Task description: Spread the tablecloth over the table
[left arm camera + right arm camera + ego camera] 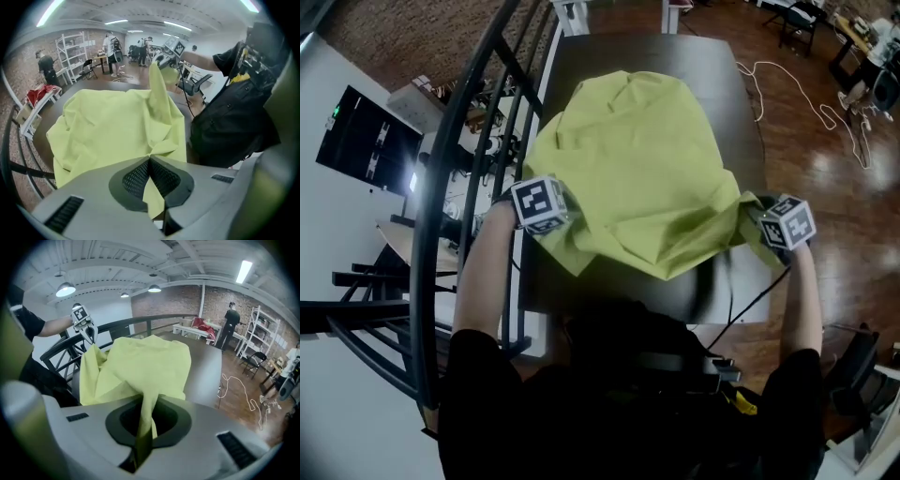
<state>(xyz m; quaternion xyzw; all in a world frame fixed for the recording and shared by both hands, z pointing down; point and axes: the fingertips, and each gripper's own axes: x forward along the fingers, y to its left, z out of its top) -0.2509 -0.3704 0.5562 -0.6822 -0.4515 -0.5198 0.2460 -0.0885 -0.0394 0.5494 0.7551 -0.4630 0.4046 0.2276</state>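
A yellow-green tablecloth (633,159) lies crumpled over the middle of a dark table (741,117), with the far end and right strip of the tabletop bare. My left gripper (546,217) is shut on the cloth's near left corner at the table's left edge. My right gripper (766,223) is shut on the near right corner, by the table's right edge. In the left gripper view the tablecloth (117,131) runs into the closed jaws (150,180). The right gripper view shows a bunched fold of tablecloth (145,366) pinched between the jaws (144,427).
A dark curved metal railing (455,178) runs close along the table's left side. A white cable (806,98) lies on the wooden floor to the right. Chairs and desks (802,23) stand at the far right. People (112,47) stand far off by white shelves (70,56).
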